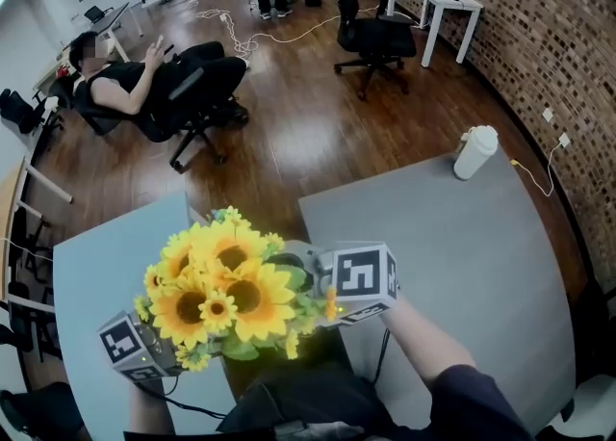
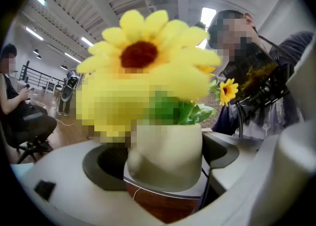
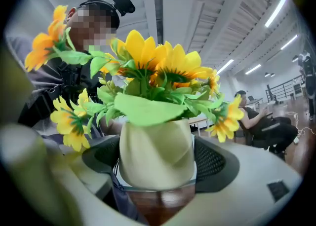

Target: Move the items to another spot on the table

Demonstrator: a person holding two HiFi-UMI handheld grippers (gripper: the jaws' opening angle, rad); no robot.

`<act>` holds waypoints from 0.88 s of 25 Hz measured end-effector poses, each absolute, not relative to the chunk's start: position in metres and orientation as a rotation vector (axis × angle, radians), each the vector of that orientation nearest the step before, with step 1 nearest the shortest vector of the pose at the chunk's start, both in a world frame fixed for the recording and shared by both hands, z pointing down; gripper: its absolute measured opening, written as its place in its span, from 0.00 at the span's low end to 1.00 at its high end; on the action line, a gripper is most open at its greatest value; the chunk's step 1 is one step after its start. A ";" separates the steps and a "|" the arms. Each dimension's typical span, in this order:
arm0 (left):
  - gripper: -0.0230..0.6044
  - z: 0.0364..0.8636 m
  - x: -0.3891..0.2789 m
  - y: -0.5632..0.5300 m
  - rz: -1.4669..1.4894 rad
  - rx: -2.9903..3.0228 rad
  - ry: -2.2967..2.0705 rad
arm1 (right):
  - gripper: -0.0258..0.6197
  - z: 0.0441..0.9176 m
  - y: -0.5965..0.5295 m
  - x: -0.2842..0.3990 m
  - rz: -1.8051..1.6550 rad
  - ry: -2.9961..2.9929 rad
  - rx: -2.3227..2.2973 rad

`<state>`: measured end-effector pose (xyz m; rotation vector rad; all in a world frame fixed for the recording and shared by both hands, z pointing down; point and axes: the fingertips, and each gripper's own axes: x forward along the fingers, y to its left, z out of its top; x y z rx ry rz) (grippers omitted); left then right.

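Sunflower bouquet (image 1: 223,287) in a cream vase (image 3: 155,157): held aloft between two grippers, apparently over the gap between the left grey surface (image 1: 96,271) and the right grey surface (image 1: 462,246), wooden floor showing beneath it. Left gripper (image 1: 159,352): jaws closed on the vase body. Right gripper (image 1: 332,295): jaws likewise clamped on the vase, from the opposite side. White bottle (image 1: 475,151): upright at the right surface's far corner, well apart, untouched. Status, judged: lift done, carry in hand; set-down at a new spot outstanding, and possibly the bottle too
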<state>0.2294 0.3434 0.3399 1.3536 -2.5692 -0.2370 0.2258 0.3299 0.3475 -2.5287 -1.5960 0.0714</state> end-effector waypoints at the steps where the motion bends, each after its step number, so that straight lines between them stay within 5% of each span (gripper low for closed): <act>1: 0.80 0.337 0.221 0.356 -0.247 1.352 -2.570 | 0.77 0.345 0.343 0.218 0.053 -1.582 -2.519; 9: 0.80 0.342 0.168 0.475 -0.343 1.363 -2.652 | 0.77 0.356 0.461 0.167 -0.063 -1.486 -2.476; 22: 0.80 0.347 0.165 0.470 -0.404 1.281 -2.831 | 0.77 0.367 0.451 0.159 -0.282 -1.359 -2.490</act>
